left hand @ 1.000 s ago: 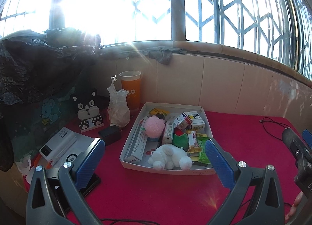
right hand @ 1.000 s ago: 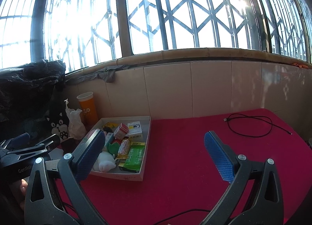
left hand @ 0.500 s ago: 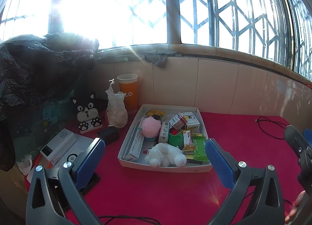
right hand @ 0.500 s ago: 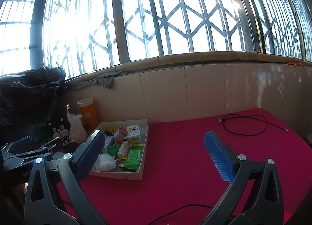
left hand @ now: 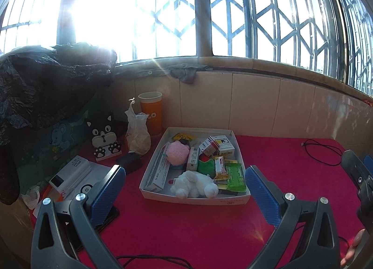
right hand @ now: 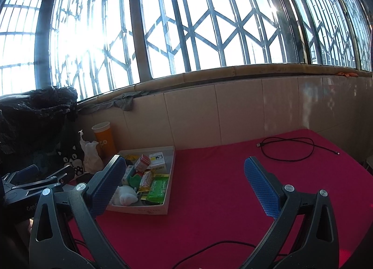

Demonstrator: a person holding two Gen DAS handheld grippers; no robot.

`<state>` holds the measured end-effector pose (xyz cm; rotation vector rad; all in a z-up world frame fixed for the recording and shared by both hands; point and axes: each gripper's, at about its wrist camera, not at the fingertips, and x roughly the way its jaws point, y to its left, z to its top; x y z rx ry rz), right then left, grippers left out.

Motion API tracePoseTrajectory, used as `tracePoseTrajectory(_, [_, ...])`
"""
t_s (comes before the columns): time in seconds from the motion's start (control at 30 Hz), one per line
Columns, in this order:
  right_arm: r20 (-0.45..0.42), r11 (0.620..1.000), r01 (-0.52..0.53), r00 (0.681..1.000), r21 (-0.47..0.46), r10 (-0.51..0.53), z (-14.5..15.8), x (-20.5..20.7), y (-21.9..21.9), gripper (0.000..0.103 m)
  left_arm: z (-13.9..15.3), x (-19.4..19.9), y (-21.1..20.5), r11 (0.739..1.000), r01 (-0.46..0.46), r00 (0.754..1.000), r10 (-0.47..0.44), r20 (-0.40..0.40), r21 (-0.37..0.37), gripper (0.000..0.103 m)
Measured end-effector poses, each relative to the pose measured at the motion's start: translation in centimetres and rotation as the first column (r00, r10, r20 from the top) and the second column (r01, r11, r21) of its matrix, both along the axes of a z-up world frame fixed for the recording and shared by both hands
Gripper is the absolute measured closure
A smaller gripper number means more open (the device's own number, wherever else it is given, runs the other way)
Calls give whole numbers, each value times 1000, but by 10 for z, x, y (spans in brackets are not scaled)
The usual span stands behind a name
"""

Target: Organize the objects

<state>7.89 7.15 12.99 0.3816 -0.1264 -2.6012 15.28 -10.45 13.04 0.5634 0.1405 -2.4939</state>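
Hovering above the red cloth (left hand: 186,227), the left gripper (left hand: 184,189) and right gripper (right hand: 180,187) both gape, holding nothing. Small items crowd the white tray (left hand: 195,199) near the wall, probably gathered for sorting.

Pulled both grippers back and up a bit over last second. From left gripper (left hand: 184,193) view, cardboard tray (left hand: 195,199) now sits further off and smaller, more red worktop (left hand: 186,227) showing in front of it. Black cable (left hand: 324,152) on right, cut off before, now fully in frame. Right gripper (right hand: 179,187) view same story: tray (right hand: 149,210) drifted away and leftward, more window up top. My left gripper looks lower at left edge there.
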Motion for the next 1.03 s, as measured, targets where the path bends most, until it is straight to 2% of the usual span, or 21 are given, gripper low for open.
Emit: tracePoseTrajectory(1.03, [11, 1000, -1, 1000, -6, 1, -4, -1, 4, 0, -3, 2, 4, 1000, 2, 1000, -2, -3, 1, 0])
